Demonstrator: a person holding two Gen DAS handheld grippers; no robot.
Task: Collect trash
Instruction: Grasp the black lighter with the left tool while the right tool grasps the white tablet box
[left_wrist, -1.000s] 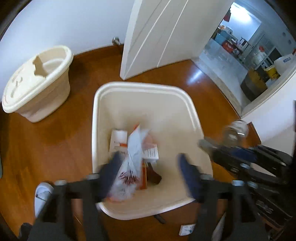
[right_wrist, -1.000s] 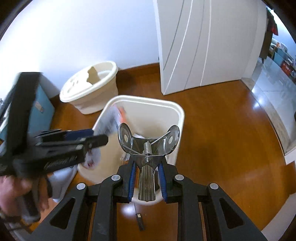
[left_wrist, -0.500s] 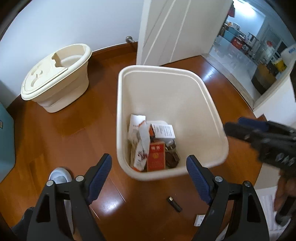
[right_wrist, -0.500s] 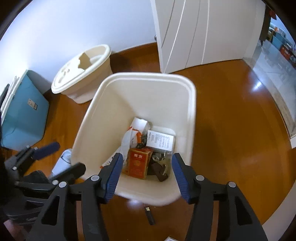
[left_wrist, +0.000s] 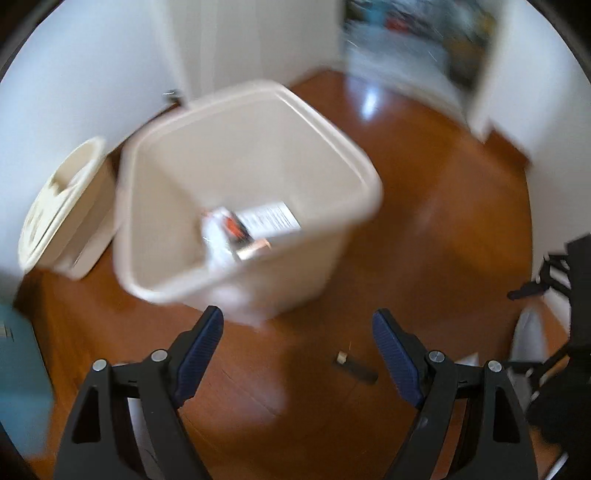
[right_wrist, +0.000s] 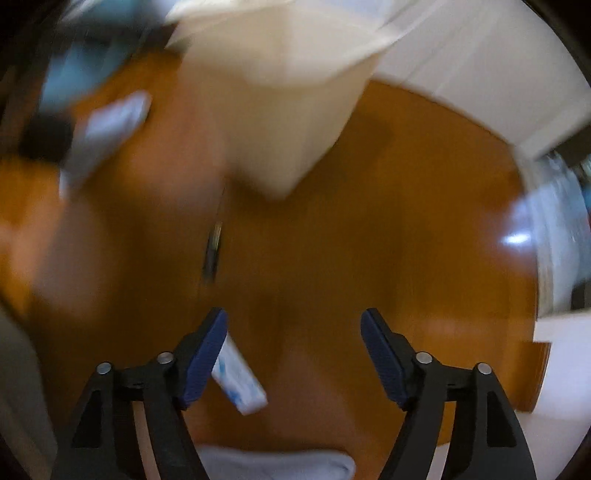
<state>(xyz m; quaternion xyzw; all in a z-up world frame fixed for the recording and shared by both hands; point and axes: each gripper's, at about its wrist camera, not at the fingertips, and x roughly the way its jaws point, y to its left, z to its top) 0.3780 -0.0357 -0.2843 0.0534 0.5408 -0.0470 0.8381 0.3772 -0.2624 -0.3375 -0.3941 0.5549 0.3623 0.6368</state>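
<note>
The right gripper (right_wrist: 293, 354) points almost straight down at the wooden floor (right_wrist: 369, 258). Its jaws have just been opening and now stand wide, with nothing between the blue pads. Just beside its left pad a small white carton with blue print (right_wrist: 240, 380) lies on the boards; the print is too blurred to read. Further out a thin dark stick-like item (right_wrist: 213, 251) lies on the floor, and beyond it stands the cream trash bin (right_wrist: 280, 110), seen from its outer wall.

The left gripper (left_wrist: 297, 341) also stands wide and empty, tilted steeply toward the floor. Near its right pad a short dark cylinder with a pale end (left_wrist: 354, 367) lies on the boards, apart from both pads. Past the fingertips the same trash bin (left_wrist: 155, 206) shows its open mouth. Inside lie a white crumpled wrapper (left_wrist: 216, 240), an orange and dark pack (left_wrist: 240, 236) and a white leaflet with lines of small print (left_wrist: 269, 218), blurred beyond reading. Left of the bin sits a second cream tub with a cut-out lid (left_wrist: 59, 206), close against the white wall (left_wrist: 74, 74).
</note>
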